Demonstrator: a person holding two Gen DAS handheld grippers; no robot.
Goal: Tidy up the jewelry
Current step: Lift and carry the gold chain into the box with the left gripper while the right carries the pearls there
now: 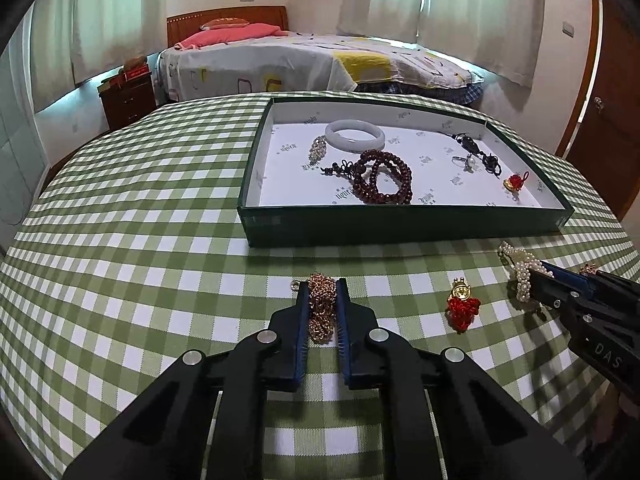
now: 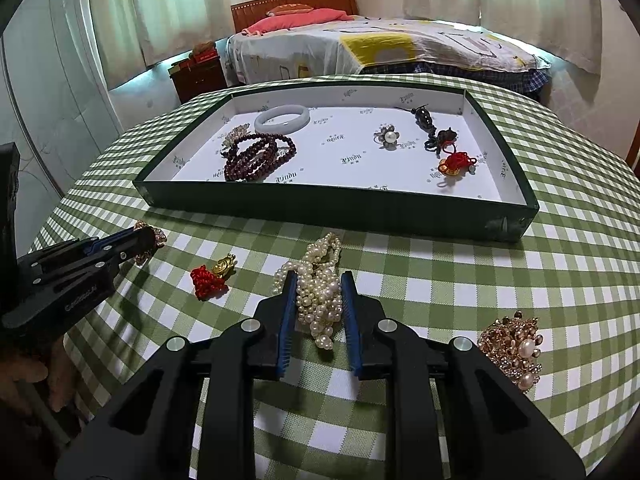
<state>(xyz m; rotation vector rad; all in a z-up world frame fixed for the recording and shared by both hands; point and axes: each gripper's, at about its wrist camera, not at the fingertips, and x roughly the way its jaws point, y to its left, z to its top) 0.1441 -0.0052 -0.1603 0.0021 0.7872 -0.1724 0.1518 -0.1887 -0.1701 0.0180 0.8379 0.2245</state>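
the left tool (image 1: 322,286) pinches a gold chain (image 1: 321,308), lower centre of frame. the right tool (image 2: 319,280) clamps a pearl strand (image 2: 318,300) on the worktop (image 2: 520,272).

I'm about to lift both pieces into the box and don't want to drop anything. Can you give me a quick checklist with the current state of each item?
1. Left gripper shut on the rose-gold chain bracelet: ok.
2. Right gripper shut on the white pearl strand: ok, though loops hang outside the pads.
3. Both pieces lifted off the green checked tablecloth: not ok, they rest on it.
4. Free floor space in the dark green cardboard box: ok, bare white lining at the middle.
5. Red knotted charm with gold bead clear of both grippers: ok.
6. Firmness of each grip: cannot tell.
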